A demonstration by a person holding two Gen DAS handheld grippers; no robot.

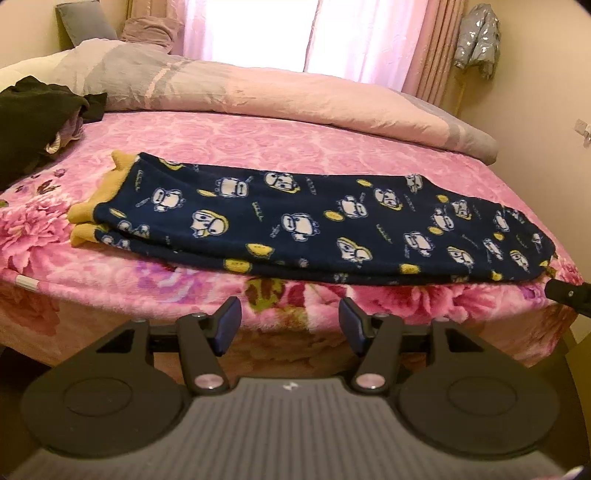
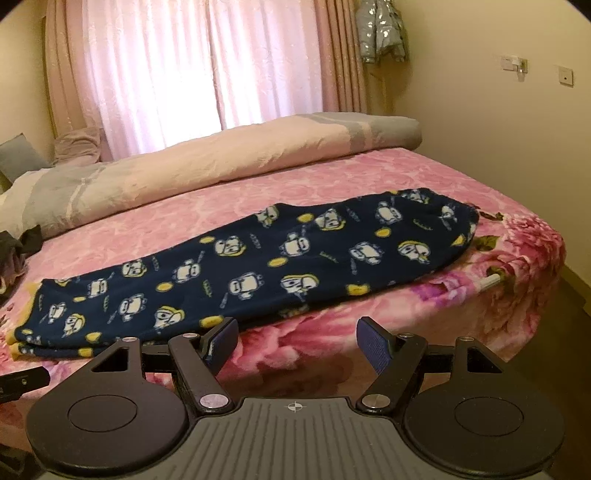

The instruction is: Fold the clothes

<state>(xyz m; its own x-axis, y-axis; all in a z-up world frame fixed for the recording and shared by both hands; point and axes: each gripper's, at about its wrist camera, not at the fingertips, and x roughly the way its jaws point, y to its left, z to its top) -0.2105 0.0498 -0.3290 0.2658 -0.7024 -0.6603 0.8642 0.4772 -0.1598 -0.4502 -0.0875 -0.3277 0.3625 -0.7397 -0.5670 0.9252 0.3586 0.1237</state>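
Note:
Navy fleece trousers with a white and yellow cartoon print lie folded lengthwise on the pink floral blanket, close to the bed's front edge. Their yellow cuffs point left. My left gripper stands open in front of the bed edge, below the trousers' middle, with nothing between its fingers. The trousers also show in the right wrist view, where my right gripper is open and empty just short of their near edge. A tip of each gripper shows in the other's view, at its edge.
A rolled pink and grey duvet lies along the far side of the bed. Dark clothes are heaped at the left. Pillows sit by the pink curtains. A silver jacket hangs near the wall.

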